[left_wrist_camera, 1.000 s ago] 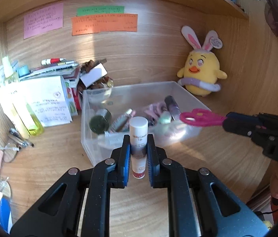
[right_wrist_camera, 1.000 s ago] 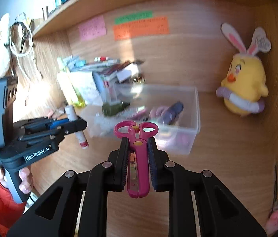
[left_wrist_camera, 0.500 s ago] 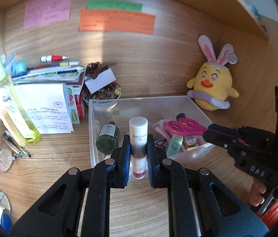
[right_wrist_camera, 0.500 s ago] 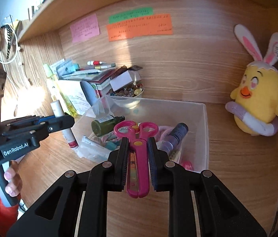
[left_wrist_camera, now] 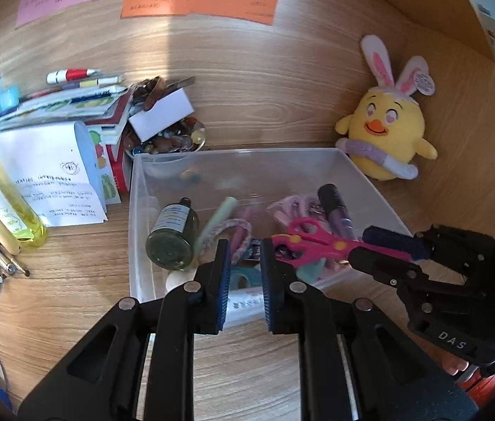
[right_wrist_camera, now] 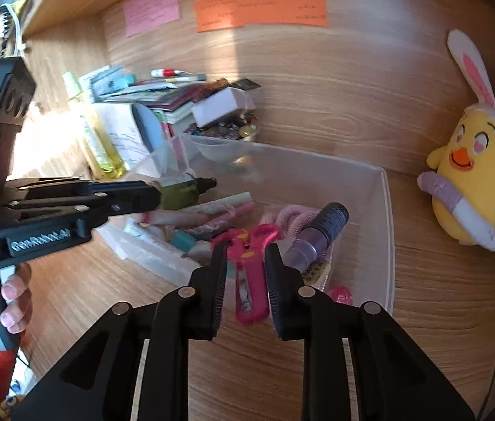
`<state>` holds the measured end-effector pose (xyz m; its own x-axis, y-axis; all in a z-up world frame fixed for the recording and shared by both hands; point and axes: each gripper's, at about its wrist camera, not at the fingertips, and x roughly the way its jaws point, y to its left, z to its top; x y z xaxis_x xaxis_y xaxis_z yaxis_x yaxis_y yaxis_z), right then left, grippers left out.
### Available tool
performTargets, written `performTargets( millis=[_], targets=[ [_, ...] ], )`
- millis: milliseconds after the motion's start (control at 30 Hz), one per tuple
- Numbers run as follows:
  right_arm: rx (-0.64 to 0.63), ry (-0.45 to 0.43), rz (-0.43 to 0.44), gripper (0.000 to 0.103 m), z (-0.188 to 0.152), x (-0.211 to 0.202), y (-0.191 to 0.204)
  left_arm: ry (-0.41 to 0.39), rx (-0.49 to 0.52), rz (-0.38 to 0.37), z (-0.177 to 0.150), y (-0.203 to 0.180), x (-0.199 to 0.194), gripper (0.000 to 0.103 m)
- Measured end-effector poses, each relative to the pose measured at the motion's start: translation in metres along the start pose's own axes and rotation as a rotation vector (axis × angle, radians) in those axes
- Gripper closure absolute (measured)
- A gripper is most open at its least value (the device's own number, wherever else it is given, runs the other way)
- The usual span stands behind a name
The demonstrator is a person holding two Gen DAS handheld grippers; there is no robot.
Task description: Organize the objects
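Over the clear bin point(right_wrist_camera: 386, 217), the right hand-held gripper point(right_wrist_camera: 245, 273) has its fingers a little apart around the pink scissors point(right_wrist_camera: 247, 270), and I cannot tell if it grips them or has just let go. To do this well, let the scissors drop flat beside the purple tube point(right_wrist_camera: 317, 235), then lift straight up. Nearby, the left hand-held gripper point(left_wrist_camera: 244, 277) is spread and holds nothing.

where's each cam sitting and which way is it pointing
Left wrist: on the left gripper, looking along its parted fingers into the clear bin; right gripper enters from the right.
Right wrist: on the right gripper, facing the bin, pink scissors between its fingers.
Shared: bin, scissors, chick plush.
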<state>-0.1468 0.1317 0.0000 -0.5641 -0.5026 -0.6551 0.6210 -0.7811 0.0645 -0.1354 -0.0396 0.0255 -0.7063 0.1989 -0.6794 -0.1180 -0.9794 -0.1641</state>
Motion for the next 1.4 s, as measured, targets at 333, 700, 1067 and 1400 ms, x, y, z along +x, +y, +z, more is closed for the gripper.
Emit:
performTargets(
  millis=[333, 700, 1067, 1400],
  targets=[
    [0.014, -0.056, 0.013, 0.067, -0.009, -0.037, 0.005, -0.066, 0.065, 0.034, -0.024, -0.024, -0.032, 0.062],
    [0.010, -0.117, -0.065, 0.024, -0.046, -0.067, 0.008, -0.139, 0.056, 0.112, -0.058, -0.031, -0.049, 0.007],
    [0.001, -0.125, -0.086, 0.016, -0.058, -0.074, 0.015, -0.128, 0.011, 0.113, -0.072, -0.025, -0.045, 0.007],
    [0.032, -0.120, -0.074, 0.016, -0.061, -0.070, 0.014, -0.125, 0.018, 0.111, -0.078, -0.025, -0.045, 0.007]
  ],
)
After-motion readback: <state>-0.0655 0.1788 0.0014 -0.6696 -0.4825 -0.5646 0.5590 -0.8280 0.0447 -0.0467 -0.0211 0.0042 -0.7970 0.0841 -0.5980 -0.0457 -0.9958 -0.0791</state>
